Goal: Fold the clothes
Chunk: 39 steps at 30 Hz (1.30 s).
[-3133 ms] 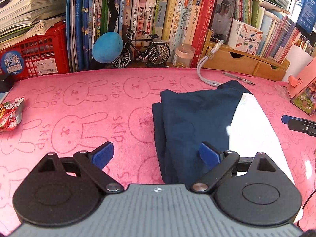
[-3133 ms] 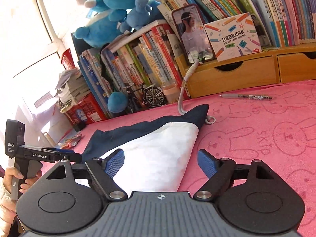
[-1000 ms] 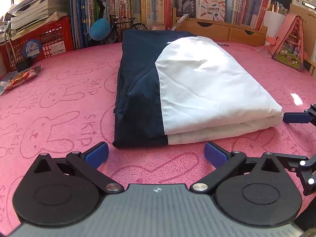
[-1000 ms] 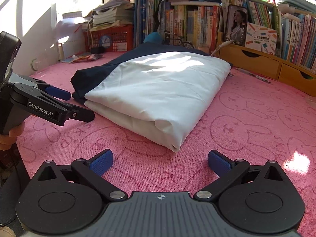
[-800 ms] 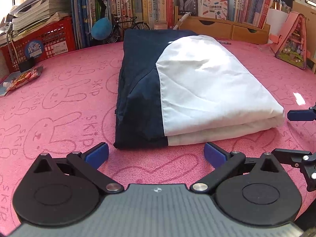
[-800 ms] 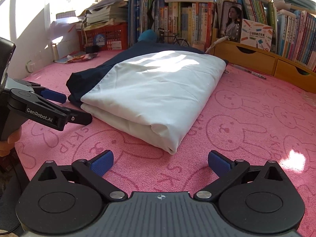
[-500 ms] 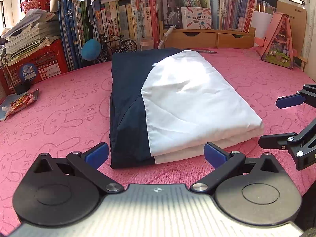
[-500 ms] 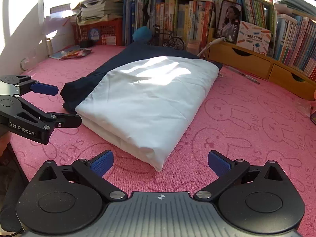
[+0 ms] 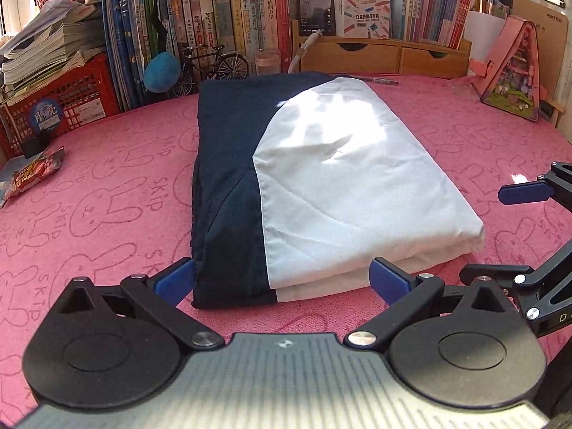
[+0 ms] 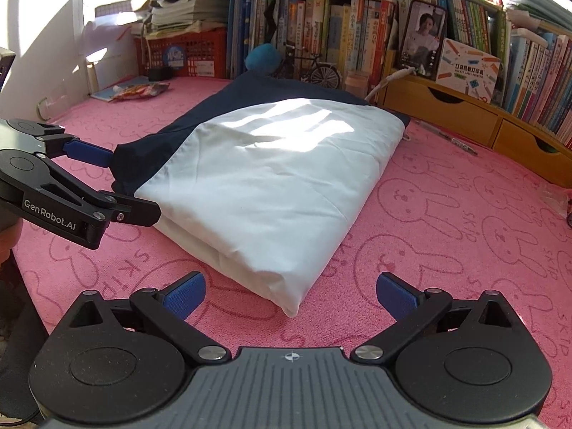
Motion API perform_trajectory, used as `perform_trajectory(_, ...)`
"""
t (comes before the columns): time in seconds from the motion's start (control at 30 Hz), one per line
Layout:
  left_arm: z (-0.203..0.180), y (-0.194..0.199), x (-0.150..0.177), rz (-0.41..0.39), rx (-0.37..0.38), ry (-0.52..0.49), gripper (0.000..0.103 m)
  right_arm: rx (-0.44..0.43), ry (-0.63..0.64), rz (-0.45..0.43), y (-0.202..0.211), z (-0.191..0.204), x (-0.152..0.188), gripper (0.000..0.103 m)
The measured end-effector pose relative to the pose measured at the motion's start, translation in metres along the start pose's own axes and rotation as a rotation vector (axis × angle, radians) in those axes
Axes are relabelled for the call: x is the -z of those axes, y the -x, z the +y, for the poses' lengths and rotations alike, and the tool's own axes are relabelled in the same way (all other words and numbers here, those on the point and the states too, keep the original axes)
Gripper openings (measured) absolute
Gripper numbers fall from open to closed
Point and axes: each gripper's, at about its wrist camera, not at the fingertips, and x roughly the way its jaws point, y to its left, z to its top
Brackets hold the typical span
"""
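While two grippers gape, one folded garment [image 9: 321, 186] lies.

We are holding our left gripper [image 9: 282, 280] low and level, its two blue-padded fingers [image 9: 176, 280] spread wide apart with nothing between them. In the right wrist view this same gripper [image 10: 118, 182] is reaching in from the left edge, fingers splayed one above the other, and a bit of our hand [image 10: 9, 241] is showing behind its black body. We are keeping our right gripper [image 10: 291, 295] low too, its jaws equally wide and gripping nothing. From the left wrist view it [image 9: 500, 232] is entering at the right edge, one blue finger [image 9: 523, 193] raised above the other.
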Motion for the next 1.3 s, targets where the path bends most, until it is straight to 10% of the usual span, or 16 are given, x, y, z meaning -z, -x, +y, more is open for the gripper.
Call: perform_trajectory(1.3, -0.0038, -0.0022, -0.0033, 0.009, 0.000, 0.004, 0.103, 0.003, 0.013, 0.012, -0.0042, 0.0003, 0.0010, 0.103)
